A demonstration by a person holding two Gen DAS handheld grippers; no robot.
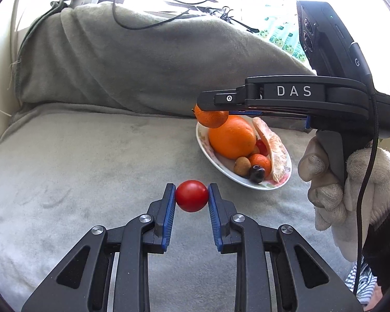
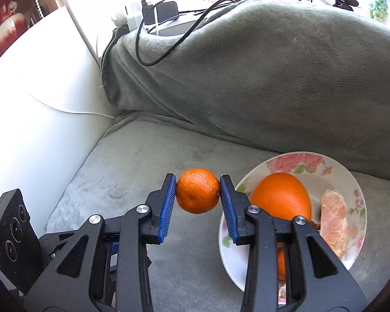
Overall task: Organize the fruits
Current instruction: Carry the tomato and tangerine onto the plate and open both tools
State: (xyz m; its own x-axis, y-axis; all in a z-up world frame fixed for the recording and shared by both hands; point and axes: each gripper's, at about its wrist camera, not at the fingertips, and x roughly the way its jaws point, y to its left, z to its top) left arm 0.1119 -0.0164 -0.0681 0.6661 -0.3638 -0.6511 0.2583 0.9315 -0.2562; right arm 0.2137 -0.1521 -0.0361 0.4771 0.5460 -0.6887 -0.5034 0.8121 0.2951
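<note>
My left gripper [image 1: 192, 195] is shut on a small red tomato [image 1: 192, 195] and holds it over the grey blanket, left of the plate. My right gripper [image 2: 198, 191] is shut on a mandarin [image 2: 197, 191]; in the left wrist view the mandarin [image 1: 212, 118] hangs above the far left rim of the flowered plate [image 1: 222, 173]. The plate [image 2: 312, 162] holds a large orange [image 1: 232, 136] [image 2: 282, 196], a peeled citrus segment [image 1: 274, 147] [image 2: 334, 221], a small mandarin [image 1: 261, 162], a kiwi [image 1: 242, 166], a dark cherry [image 1: 257, 173] and another red fruit [image 1: 261, 147].
A grey blanket [image 1: 91, 156] covers the seat and the bulky backrest [image 2: 247, 78]. Black cables [image 1: 169, 7] lie on top of the backrest. A white wall panel [image 2: 39, 104] stands at the left. A gloved hand [image 1: 351, 182] holds the right gripper's handle.
</note>
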